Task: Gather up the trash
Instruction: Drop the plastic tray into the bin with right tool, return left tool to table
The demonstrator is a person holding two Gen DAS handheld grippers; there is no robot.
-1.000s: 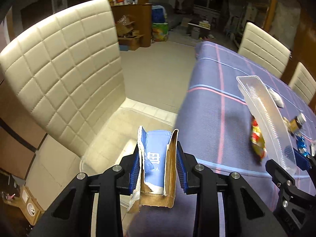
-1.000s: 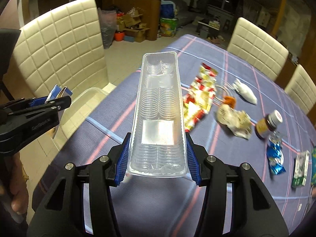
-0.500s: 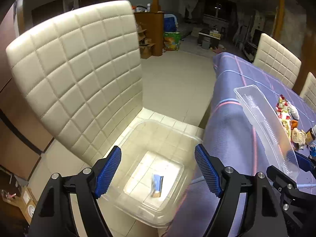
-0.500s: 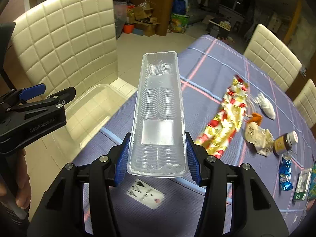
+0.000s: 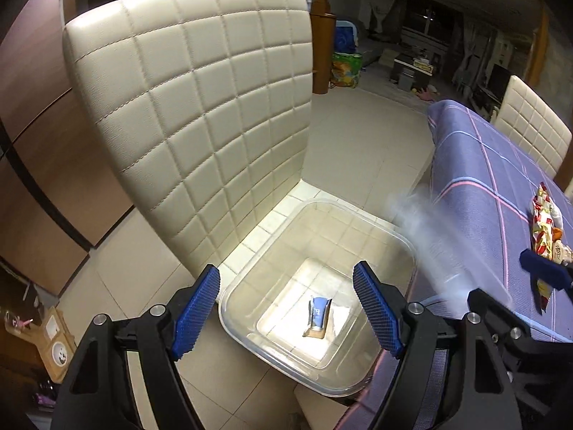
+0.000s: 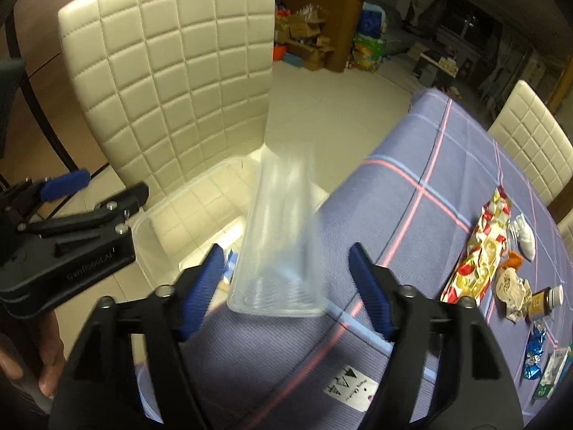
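Observation:
My left gripper is open and holds nothing, hanging over a clear plastic bin on a cream chair seat. A torn blue carton lies on the bin's bottom. My right gripper hangs over the table's edge beside the bin, and its jaws are opening. A long clear plastic tray sits between them, blurred and tilted toward the bin, with both pads off it. The same tray shows as a pale streak in the left wrist view. In the right wrist view, the left gripper is at the left.
On the blue checked tablecloth lie a gold-and-red wrapper, a white crumpled wrapper, crumpled paper, a brown bottle, a blue foil wrapper and a green packet. The chair's quilted back rises behind the bin.
The left gripper opened and the blue carton fell into the bin. Both grippers moved left toward the chair. The right gripper's jaws came off the clear tray, which now tilts and blurs.

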